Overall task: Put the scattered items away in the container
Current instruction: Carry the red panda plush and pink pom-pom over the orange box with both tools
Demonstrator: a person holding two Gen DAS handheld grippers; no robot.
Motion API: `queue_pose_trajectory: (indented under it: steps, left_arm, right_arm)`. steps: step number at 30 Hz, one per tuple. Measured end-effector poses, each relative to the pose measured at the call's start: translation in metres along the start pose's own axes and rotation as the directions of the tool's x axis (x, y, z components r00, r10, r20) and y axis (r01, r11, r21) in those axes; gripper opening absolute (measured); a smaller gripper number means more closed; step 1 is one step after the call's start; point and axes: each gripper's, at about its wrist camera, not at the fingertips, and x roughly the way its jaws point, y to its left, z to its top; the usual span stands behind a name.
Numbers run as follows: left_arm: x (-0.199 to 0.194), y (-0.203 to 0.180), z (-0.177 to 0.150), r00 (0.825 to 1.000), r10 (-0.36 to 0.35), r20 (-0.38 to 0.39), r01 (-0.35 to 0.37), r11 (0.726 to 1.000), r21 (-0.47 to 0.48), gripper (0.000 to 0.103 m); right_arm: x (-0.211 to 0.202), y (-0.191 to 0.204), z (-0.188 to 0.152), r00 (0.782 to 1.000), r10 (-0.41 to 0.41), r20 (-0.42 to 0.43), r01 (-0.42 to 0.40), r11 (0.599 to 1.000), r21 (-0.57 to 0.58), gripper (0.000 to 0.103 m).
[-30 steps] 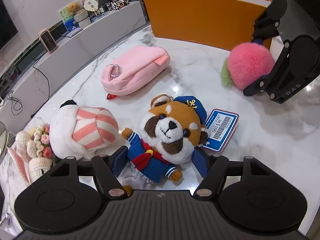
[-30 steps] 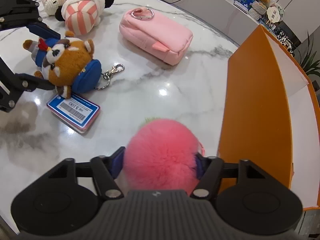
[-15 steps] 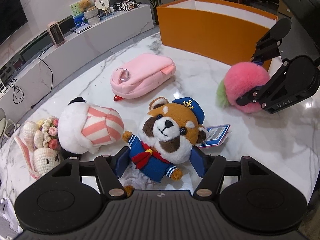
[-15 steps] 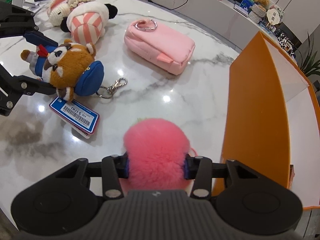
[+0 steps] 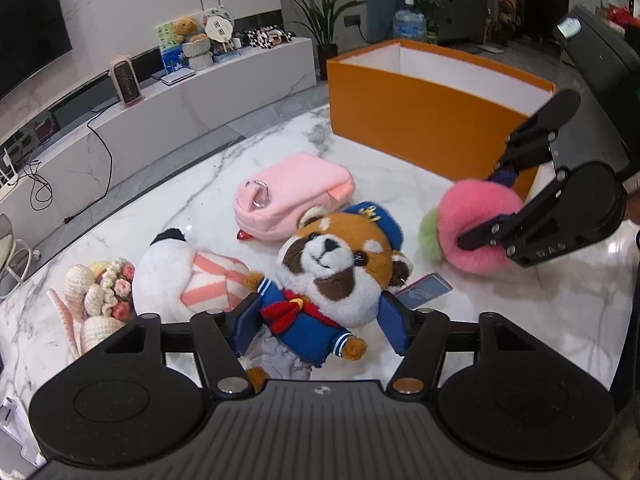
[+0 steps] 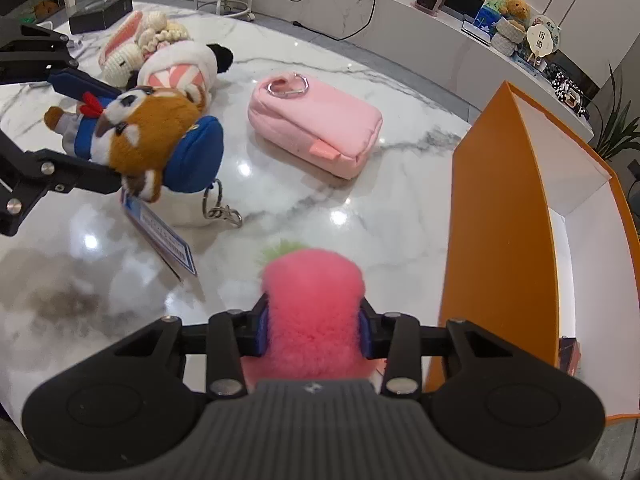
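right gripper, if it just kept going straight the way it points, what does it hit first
Past the pink pom-pom its closing jaws squeeze, the right gripper would probably meet bare marble table first; depth is unclear.

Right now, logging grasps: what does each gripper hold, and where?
Left gripper, closing: red panda plush, by its body. Right gripper, closing: pink pompom, across its sides.

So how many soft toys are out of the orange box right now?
4. Red panda between the left gripper's closing jaws, pink pompom squeezed in the right gripper, striped plush and crochet bunny on the table. Box interior partly hidden.
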Motion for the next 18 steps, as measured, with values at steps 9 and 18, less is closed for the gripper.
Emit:
queue_pose_trajectory:
  steps: [9,18]
  left_arm:
    - [-0.0019,0.0048,0.0044,1.0,-0.006,0.008,0.006,0.999,-0.032,0.063]
    - [-0.0098,0.0027,0.0086,0.999,-0.013,0.034,0.014,0.999,-0.044,0.06]
  right_arm:
    - [-0.0044,-0.0028,0.0024,1.0,0.009,0.023,-0.009,1.0,0.016,0.043]
    - [-0.0078,-0.0052,0.0038,0.999,0.011,0.039,-0.013,0.999,0.029,0.042]
